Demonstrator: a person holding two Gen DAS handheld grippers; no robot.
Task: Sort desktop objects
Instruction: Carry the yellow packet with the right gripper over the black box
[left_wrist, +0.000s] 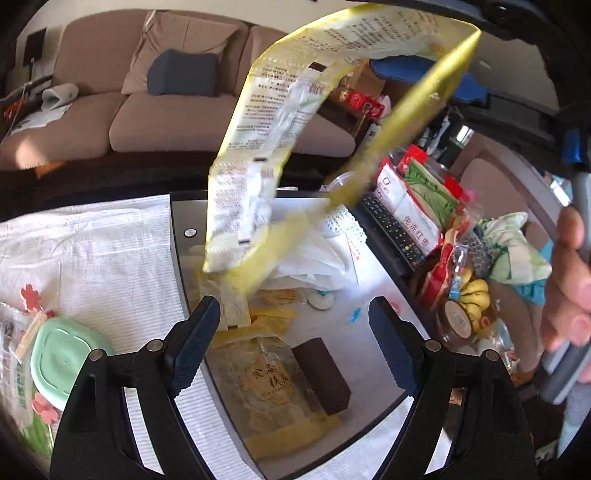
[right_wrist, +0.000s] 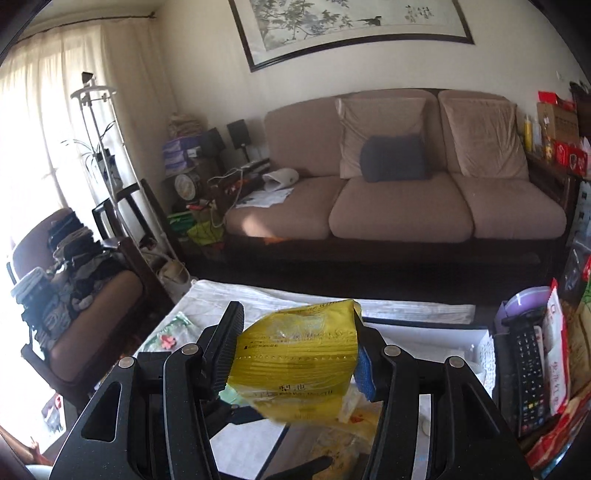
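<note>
right fingers (right_wrist: 360, 369) clamped on yellow packet (right_wrist: 299, 365)

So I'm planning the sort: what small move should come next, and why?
Probably carry the yellow bag clear of the table before setting it down. The right tongs grip it; it hangs over loose packets, while the left tongs are open and empty.

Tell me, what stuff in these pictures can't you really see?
- Yellow bag, left wrist view: its top is cut off by the picture's edge, and motion blurs its print.
- Gold pouch, left wrist view: partly covered by the brown box.
- Bananas, left wrist view: half hidden behind packets.
- Remote, right wrist view: buttons too small to read.
</note>
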